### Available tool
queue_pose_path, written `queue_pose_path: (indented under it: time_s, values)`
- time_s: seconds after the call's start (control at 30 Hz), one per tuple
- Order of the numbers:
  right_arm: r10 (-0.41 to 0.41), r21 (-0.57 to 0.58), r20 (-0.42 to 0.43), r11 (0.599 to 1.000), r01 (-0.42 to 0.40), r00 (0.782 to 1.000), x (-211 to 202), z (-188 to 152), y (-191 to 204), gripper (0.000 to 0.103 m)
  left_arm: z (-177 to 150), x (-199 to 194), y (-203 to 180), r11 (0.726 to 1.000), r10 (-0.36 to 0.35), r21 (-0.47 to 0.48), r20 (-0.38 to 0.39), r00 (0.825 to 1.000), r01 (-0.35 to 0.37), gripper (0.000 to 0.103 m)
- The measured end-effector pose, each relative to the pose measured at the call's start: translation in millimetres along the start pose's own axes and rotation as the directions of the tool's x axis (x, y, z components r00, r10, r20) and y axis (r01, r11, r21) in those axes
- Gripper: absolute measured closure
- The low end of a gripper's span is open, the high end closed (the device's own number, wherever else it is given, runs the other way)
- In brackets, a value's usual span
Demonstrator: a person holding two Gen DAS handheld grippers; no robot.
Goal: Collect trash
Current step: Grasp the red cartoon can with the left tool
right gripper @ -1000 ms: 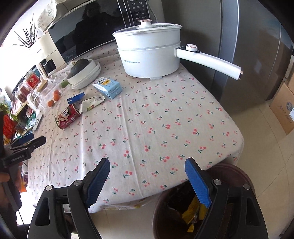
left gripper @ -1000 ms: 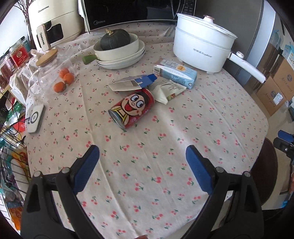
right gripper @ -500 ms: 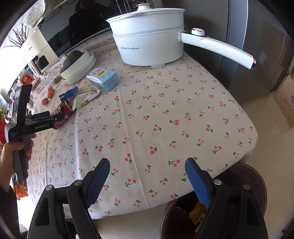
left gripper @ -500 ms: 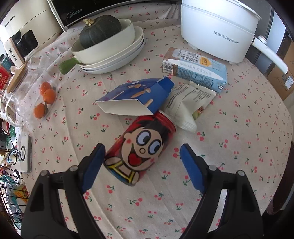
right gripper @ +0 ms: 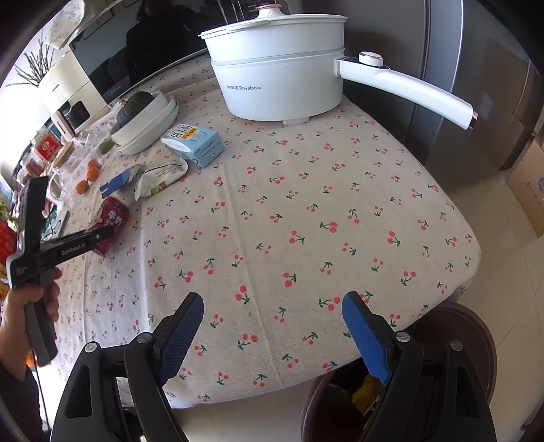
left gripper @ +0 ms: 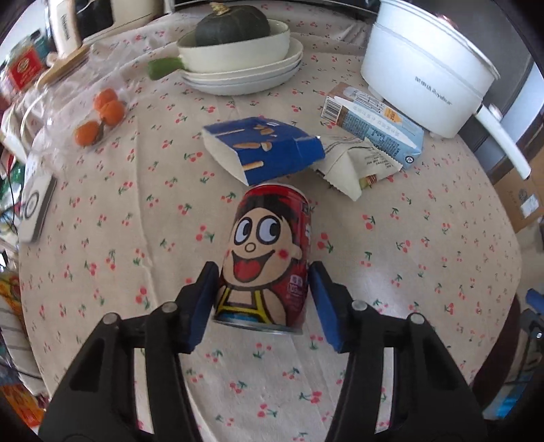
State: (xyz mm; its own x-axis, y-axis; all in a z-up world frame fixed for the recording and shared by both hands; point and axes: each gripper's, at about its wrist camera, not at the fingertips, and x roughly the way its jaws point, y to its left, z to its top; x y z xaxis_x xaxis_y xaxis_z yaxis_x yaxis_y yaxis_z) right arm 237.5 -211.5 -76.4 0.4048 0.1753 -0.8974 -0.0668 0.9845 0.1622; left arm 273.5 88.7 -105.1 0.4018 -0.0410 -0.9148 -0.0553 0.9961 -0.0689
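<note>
Left gripper [left gripper: 263,299] clamping the red cartoon can [left gripper: 268,258], right gripper [right gripper: 272,335] idle.

I've got the can lying on the cherry tablecloth [right gripper: 306,221], just short of the blue snack box [left gripper: 265,149]; both pads look pressed to its lower sides, so I read it as grasped, though only near the base end. I'd squeeze evenly and lift straight so it doesn't roll or slip out, and keep clear of the box and the crumpled wrapper [left gripper: 353,159] beyond it. Right claw is spread wide, holding nothing, hanging over the table edge above the brown trash bin [right gripper: 469,343]; the bin already holds something yellow, rest too dark to tell. Beyond the can: milk carton [left gripper: 374,125], white Royalstar pot [left gripper: 425,68] with lid on, contents hidden, and a cream pan [left gripper: 238,54] holding a dark green squash [left gripper: 231,23].
</note>
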Motion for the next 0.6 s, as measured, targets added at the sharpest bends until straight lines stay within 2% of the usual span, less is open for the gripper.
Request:
queue_pose_path:
  time_s: [0.1,0.17,0.3,0.37,0.43,0.53,0.6]
  values:
    - [0.03,0.016,0.002,0.999,-0.03,1.0,2.0,2.1,10.0,0.018,-22.4,-18.9,17.2,0.994,-0.043,-0.097,-0.011,0.999,0.042,0.047]
    - [0.049,0.016,0.0,0.999,-0.049,0.999,5.6,2.6,21.2,0.018,-34.6,-28.3,27.7,0.99,-0.047,-0.132,-0.016,0.999,0.044,0.047]
    - [0.075,-0.009,-0.016,0.997,-0.075,0.997,15.3,-1.8,48.9,0.018,-48.6,-48.9,51.8,0.989,0.032,-0.148,0.026,0.999,-0.027,0.048]
    - [0.086,-0.036,-0.026,0.996,-0.087,0.996,21.5,-2.9,64.7,0.018,-49.7,-54.4,68.0,0.985,0.091,-0.155,0.065,0.994,-0.08,0.048]
    - [0.082,-0.088,-0.031,0.993,-0.084,0.996,28.8,-2.1,85.7,0.018,-51.9,-49.8,85.3,0.978,0.141,-0.163,0.07,0.988,-0.128,0.048]
    - [0.111,-0.13,-0.038,0.985,-0.115,0.993,43.4,9.8,117.7,0.018,-57.2,-29.1,109.1,0.974,0.099,-0.204,-0.004,0.995,-0.098,0.049]
    - [0.161,-0.129,-0.042,0.978,-0.165,0.986,53.0,24.1,138.4,0.018,-57.2,-21.9,121.7,0.97,0.046,-0.236,-0.015,0.999,-0.048,0.049]
